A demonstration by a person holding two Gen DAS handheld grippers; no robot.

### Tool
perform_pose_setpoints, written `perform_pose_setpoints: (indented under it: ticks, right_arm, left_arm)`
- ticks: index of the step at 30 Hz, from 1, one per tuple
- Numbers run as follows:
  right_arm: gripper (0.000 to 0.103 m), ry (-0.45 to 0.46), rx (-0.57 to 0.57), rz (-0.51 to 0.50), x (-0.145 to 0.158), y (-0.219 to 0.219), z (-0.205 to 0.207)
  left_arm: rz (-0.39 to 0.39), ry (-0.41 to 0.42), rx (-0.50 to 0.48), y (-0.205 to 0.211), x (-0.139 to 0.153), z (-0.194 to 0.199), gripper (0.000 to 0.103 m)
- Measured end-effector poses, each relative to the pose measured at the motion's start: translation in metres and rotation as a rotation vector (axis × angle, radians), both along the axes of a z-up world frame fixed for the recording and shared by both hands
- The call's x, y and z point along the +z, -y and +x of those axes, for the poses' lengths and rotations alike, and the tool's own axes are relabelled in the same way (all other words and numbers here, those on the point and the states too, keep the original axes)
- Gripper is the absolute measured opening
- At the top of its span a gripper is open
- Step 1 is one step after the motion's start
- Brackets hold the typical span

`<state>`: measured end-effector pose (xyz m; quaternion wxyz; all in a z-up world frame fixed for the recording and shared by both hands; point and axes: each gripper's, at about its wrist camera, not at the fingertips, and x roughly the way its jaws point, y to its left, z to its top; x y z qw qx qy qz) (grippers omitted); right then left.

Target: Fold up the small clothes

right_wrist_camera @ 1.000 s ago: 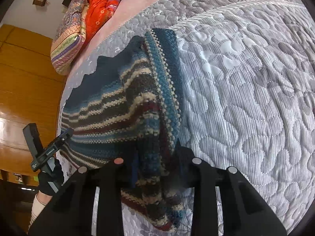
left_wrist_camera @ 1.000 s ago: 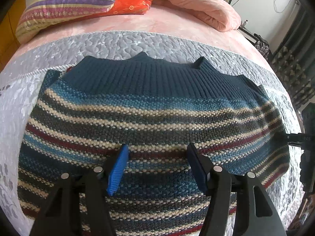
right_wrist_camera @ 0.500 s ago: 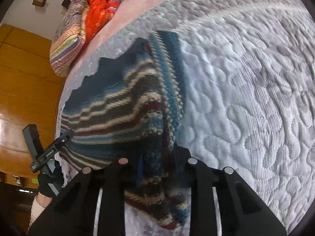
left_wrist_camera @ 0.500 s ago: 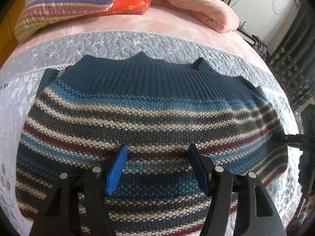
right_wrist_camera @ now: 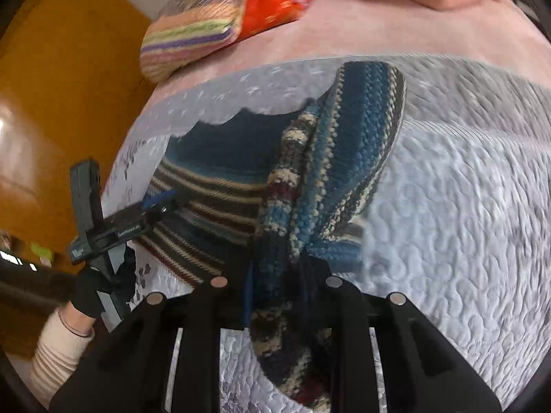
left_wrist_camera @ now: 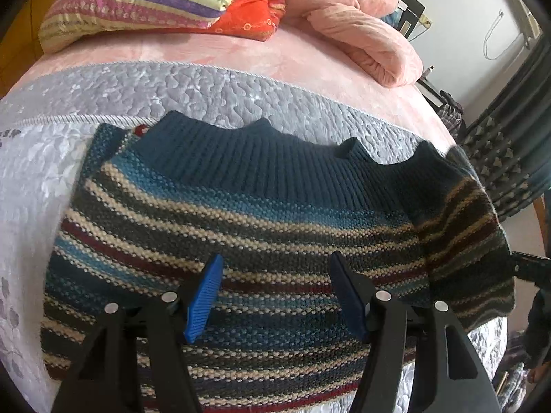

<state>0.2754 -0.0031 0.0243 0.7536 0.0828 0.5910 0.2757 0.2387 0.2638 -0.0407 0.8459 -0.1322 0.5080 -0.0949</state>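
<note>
A small striped knit sweater in blue, cream, dark green and maroon lies on the grey quilted bedspread, its ribbed navy hem toward the pillows. My left gripper hovers open just above the sweater's middle, blue pads apart. My right gripper is shut on the sweater's right edge, which it holds lifted and folded over toward the left. In the left wrist view that raised flap stands at the right. In the right wrist view the left gripper shows over the flat part.
A striped pillow, an orange cushion and a rolled pink blanket lie at the head of the bed. A wooden wardrobe stands on the left. A gloved hand and cream sleeve hold the left gripper.
My right gripper has lifted the sweater's right edge and swung it up and leftward over the body. The left gripper has stayed open above the middle of the sweater.
</note>
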Motion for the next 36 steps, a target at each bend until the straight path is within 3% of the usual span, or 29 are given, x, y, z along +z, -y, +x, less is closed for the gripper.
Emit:
perform_pose_setpoints:
  ticks: [6, 13, 24, 28, 36]
  right_arm:
    - [0.02, 0.008, 0.097, -0.099, -0.009, -0.06, -0.002]
    - [0.023, -0.04, 0.104, -0.113, -0.034, -0.088, 0.001]
    - [0.035, -0.126, 0.085, -0.035, -0.054, -0.101, 0.007]
    - [0.051, -0.147, 0.087, 0.008, -0.045, -0.097, 0.007]
    - [0.052, -0.106, 0.04, -0.008, -0.013, -0.05, 0.003]
  left_arm:
    - [-0.012, 0.002, 0.0, -0.004, 0.0, 0.0, 0.064]
    - [-0.05, 0.001, 0.002, -0.014, 0.001, 0.001, 0.064]
    - [-0.14, -0.023, -0.026, -0.006, -0.003, 0.005, 0.064]
    - [-0.161, -0.032, -0.059, 0.006, -0.006, 0.005, 0.064]
    - [-0.24, -0.04, -0.086, 0.022, -0.01, 0.006, 0.064]
